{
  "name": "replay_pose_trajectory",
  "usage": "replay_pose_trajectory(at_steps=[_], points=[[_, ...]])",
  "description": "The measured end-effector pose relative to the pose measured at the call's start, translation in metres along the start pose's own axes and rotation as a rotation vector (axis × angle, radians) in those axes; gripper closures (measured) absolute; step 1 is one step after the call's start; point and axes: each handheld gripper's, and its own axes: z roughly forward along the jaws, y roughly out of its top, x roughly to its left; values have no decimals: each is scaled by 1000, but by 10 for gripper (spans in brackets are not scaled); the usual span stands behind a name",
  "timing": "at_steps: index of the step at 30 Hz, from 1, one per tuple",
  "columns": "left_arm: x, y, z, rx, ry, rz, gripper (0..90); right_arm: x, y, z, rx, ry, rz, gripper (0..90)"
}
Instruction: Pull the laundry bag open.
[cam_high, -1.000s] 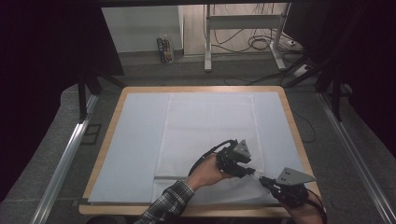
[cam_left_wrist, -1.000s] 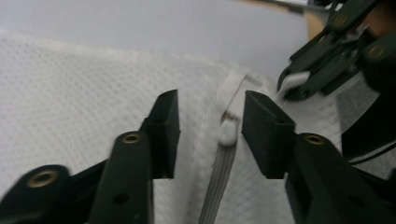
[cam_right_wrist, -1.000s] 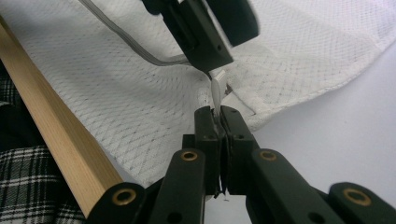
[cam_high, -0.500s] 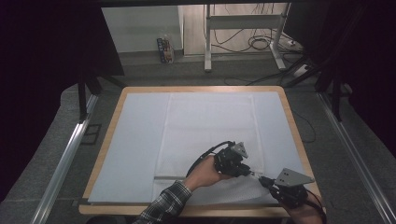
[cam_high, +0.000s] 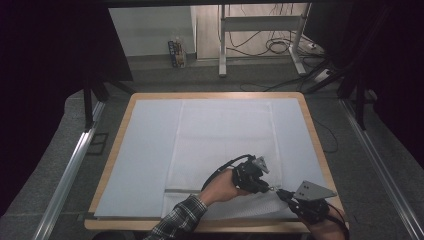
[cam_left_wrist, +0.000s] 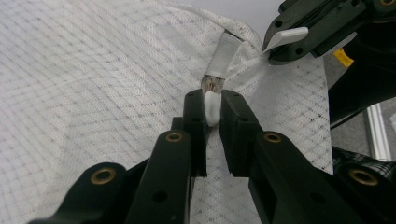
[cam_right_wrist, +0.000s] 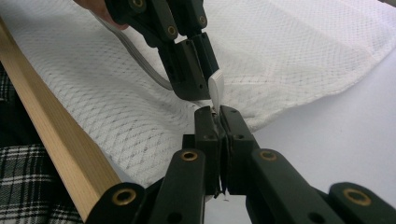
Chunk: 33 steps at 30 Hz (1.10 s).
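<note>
Mesh laundry bag (cam_high: 225, 145), white with a fine diamond-grid weave, lies flat on the pale sheet (cam_high: 145, 150) covering the wooden-rimmed table (cam_high: 312, 132), reaching from the far half down to the near edge, right of centre. A grey zipper band (cam_high: 180, 190) crosses its near part. Near its lower right corner the fabric bunches up around a white pull tab (cam_left_wrist: 211, 106). The left gripper (cam_left_wrist: 212, 109) is clamped on that tab, jaws nearly together with the tab between them. The right gripper (cam_right_wrist: 218, 122), just beside it, is closed tight on a pinch of the bag's edge right below the tab. A plaid sleeve (cam_high: 180, 220) enters from the near side.
</note>
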Motion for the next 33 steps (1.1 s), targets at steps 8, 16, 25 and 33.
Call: replay_pose_trajectory(at_steps=[8,16,25,33], points=[[7,-5,-10,-70,-35,-48,868,-2,-1,1,16,4,19,858],[8,-11,-15,-121,-51,-48,868,-5,-2,3,27,28,57,797],[8,-17,-21,-153,-68,-29,869,-22,-3,4,17,59,215,436],[9,-23,-26,-180,-103,-25,869,-36,4,25,37,199,289,512]])
